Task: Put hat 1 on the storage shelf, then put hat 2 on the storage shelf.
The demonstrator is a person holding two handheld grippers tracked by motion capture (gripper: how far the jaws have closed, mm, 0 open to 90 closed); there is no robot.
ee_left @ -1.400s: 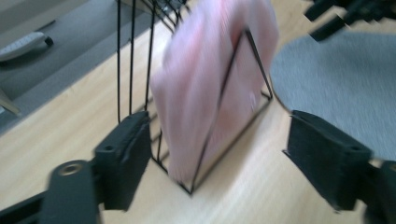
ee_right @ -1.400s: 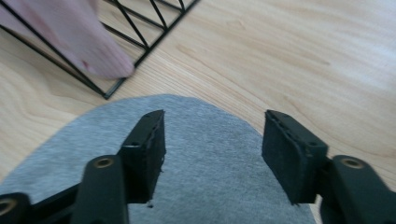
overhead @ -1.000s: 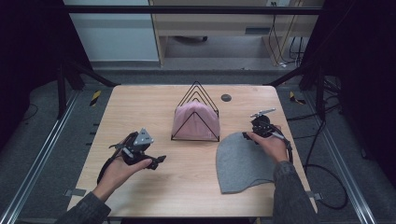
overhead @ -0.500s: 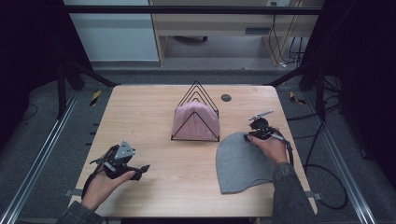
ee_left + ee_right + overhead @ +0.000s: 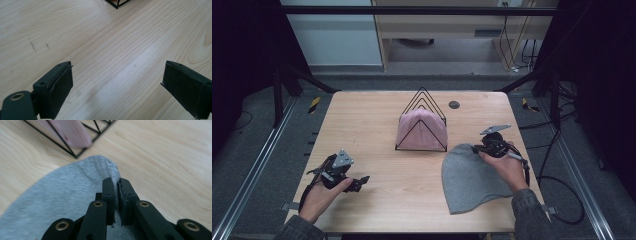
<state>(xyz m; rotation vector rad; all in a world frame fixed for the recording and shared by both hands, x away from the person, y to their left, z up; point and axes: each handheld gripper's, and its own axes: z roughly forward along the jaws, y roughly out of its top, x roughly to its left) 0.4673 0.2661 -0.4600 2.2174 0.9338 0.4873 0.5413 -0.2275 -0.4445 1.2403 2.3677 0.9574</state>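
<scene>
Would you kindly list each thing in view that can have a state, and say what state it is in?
Grey beanie: flat on the table, its top edge pinched.
Right hand-held gripper: jaws just closed, shut on the grey beanie's edge.
Left hand-held gripper: open, nothing between its jaws, over bare wood.
Pink beanie: standing inside the wire rack.
Wire rack: upright, holding the pink beanie.

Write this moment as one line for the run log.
right gripper: just closed, pinching grey knit beanie edge | left gripper: open, over wooden table | pink beanie: in black wire rack
</scene>
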